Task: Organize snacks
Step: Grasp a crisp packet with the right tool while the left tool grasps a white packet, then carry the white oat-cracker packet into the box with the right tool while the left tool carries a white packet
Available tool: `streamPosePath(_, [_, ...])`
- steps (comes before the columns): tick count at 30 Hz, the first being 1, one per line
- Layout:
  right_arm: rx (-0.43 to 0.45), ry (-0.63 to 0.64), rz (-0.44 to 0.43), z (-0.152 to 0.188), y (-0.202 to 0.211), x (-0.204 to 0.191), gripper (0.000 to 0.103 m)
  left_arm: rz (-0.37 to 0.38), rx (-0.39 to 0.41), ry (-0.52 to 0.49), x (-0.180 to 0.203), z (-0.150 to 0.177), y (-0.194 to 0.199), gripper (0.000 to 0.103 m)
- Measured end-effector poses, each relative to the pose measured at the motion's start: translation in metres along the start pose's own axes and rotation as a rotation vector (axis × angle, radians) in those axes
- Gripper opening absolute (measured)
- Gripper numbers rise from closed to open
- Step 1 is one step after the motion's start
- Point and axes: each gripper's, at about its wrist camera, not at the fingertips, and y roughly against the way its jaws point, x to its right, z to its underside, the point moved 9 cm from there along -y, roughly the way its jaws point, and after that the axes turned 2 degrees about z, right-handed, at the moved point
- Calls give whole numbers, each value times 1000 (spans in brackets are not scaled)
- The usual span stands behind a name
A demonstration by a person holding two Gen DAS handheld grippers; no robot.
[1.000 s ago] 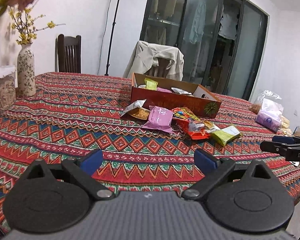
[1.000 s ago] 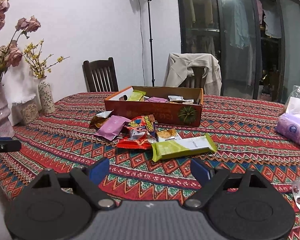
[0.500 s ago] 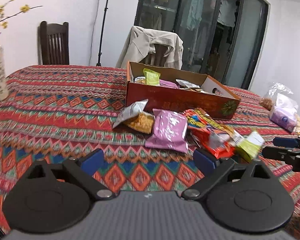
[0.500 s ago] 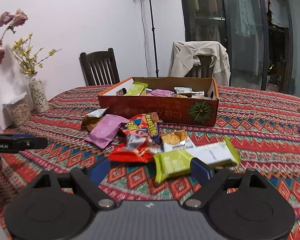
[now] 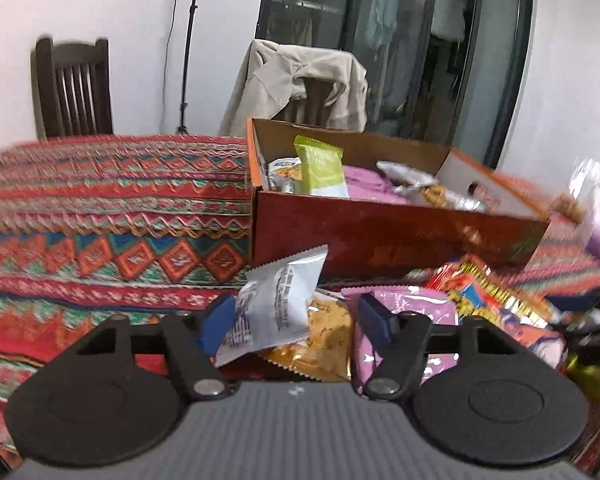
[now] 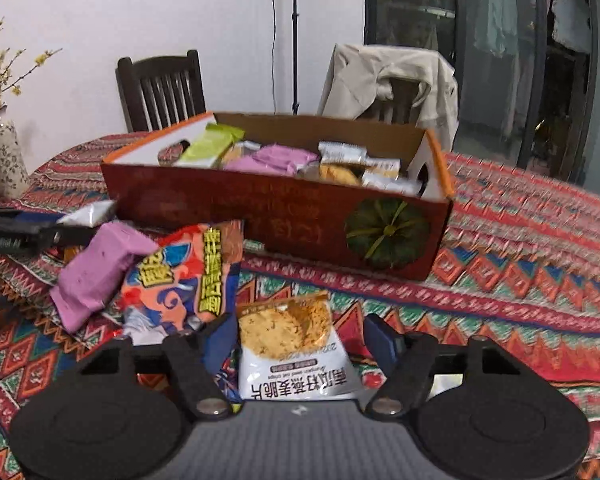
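The left wrist view is motion-blurred: the tablecloth [image 5: 112, 216] pattern smears, and print on the silver packet [image 5: 278, 304] is unreadable. A clear bag [image 5: 592, 196] at far right is cut off by the edge. The box [image 5: 380, 236] wall hides the lower parts of the snacks inside. In the right wrist view, the vase [image 6: 4, 160] is cropped at left, and the cracker packet [image 6: 292, 352] bottom is hidden behind the gripper body.

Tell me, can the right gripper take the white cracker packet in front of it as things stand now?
Probably yes. The right gripper is open, and the white cracker packet lies between its fingers with nothing on top. The orange snack bag sits just beside the left finger.
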Motion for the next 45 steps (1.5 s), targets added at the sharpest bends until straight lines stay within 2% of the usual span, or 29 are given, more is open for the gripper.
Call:
streamPosePath(1, [-5,-6,-8,3,-3,0,62,10,3,15,-1,0,0,62])
streamPosePath(3, [3,3,-6,3,-3,0,59,24,8,49,-5,-1,0,40])
streamPosePath(8, [19,9,0,3,-2,0,51,35,17,115,-14,-4,0,30])
streamPosePath(12, [35,-23,-9,1,1,5,49,15,58,96,-13,-7,8,23])
streamPosePath(15, [51,-39,-15,0,3,7,47,9,93,79,-8,-11,18,22])
streamPosePath(16, [61,-31,-12,-2,4,6,46,8,111,67,-6,-13,24,19])
streamPosePath(17, [75,-26,-12,-4,7,5,46,2,119,58,-3,-14,30,9])
streamPosePath(21, [144,-42,-15,-13,23,5,46,22,176,47,17,-15,70,9])
streamPosePath(25, [201,-54,-20,-22,48,-1,46,25,184,53,43,-6,122,9])
streamPosePath(33, [263,-34,-124,-8,129,-39,46,73,197,53,89,23,196,9])
streamPosePath(39, [274,-33,-134,5,159,-40,46,133,210,33,109,14,198,9])
streamPosePath(45, [305,-11,-153,-17,163,-36,46,169,203,57,105,-35,164,9])
